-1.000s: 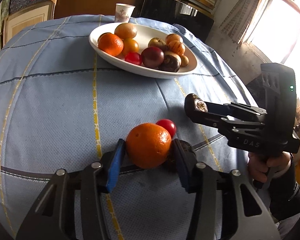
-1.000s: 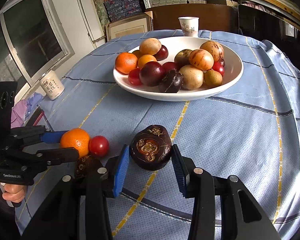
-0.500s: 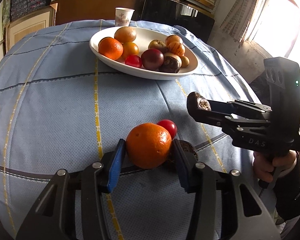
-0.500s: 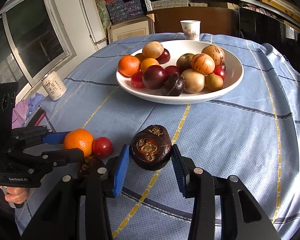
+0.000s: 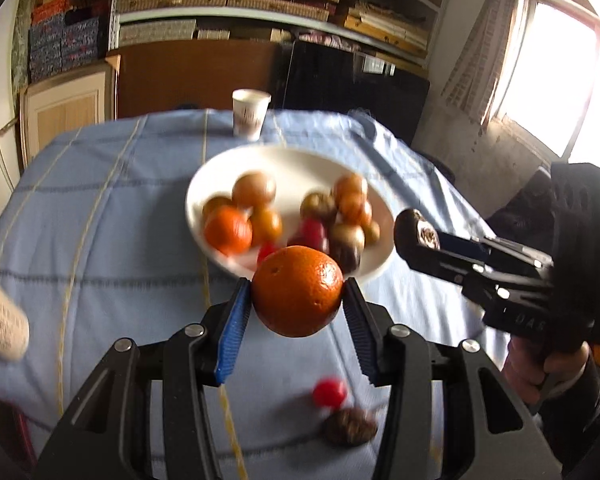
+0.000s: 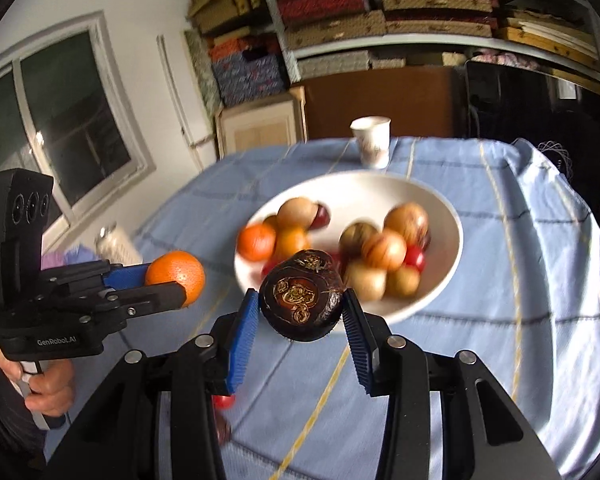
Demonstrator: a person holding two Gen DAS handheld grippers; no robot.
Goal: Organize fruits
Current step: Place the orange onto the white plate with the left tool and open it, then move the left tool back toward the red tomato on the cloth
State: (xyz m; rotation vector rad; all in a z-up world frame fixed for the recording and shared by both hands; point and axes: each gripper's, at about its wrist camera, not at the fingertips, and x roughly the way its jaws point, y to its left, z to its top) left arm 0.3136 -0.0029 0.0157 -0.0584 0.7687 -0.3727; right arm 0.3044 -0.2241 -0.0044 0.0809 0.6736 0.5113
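the orange (image 5: 298,291) sits clamped between the blue pads of the left gripper (image 5: 296,300), held in the air above the blue tablecloth (image 5: 100,240), in front of the near rim of the white bowl (image 5: 204,184). in the right wrist view the same orange (image 6: 176,276) shows at the tip of that gripper, off to the left of the bowl. the right gripper (image 6: 300,312) is closed on a dark brown fruit (image 6: 302,294) with pale markings on its top, also lifted clear of the cloth, just in front of the bowl (image 6: 440,216). the bowl holds a heap of blurred fruit: another orange, some tan and brown round ones, and a few small red ones. below the left gripper, a small red fruit (image 5: 330,392) and a dark brown fruit (image 5: 350,426) lie on the cloth, close together. a white paper cup (image 5: 250,114) stands beyond the bowl at the far edge of the table. a hand (image 6: 46,384) grips the left tool's handle.
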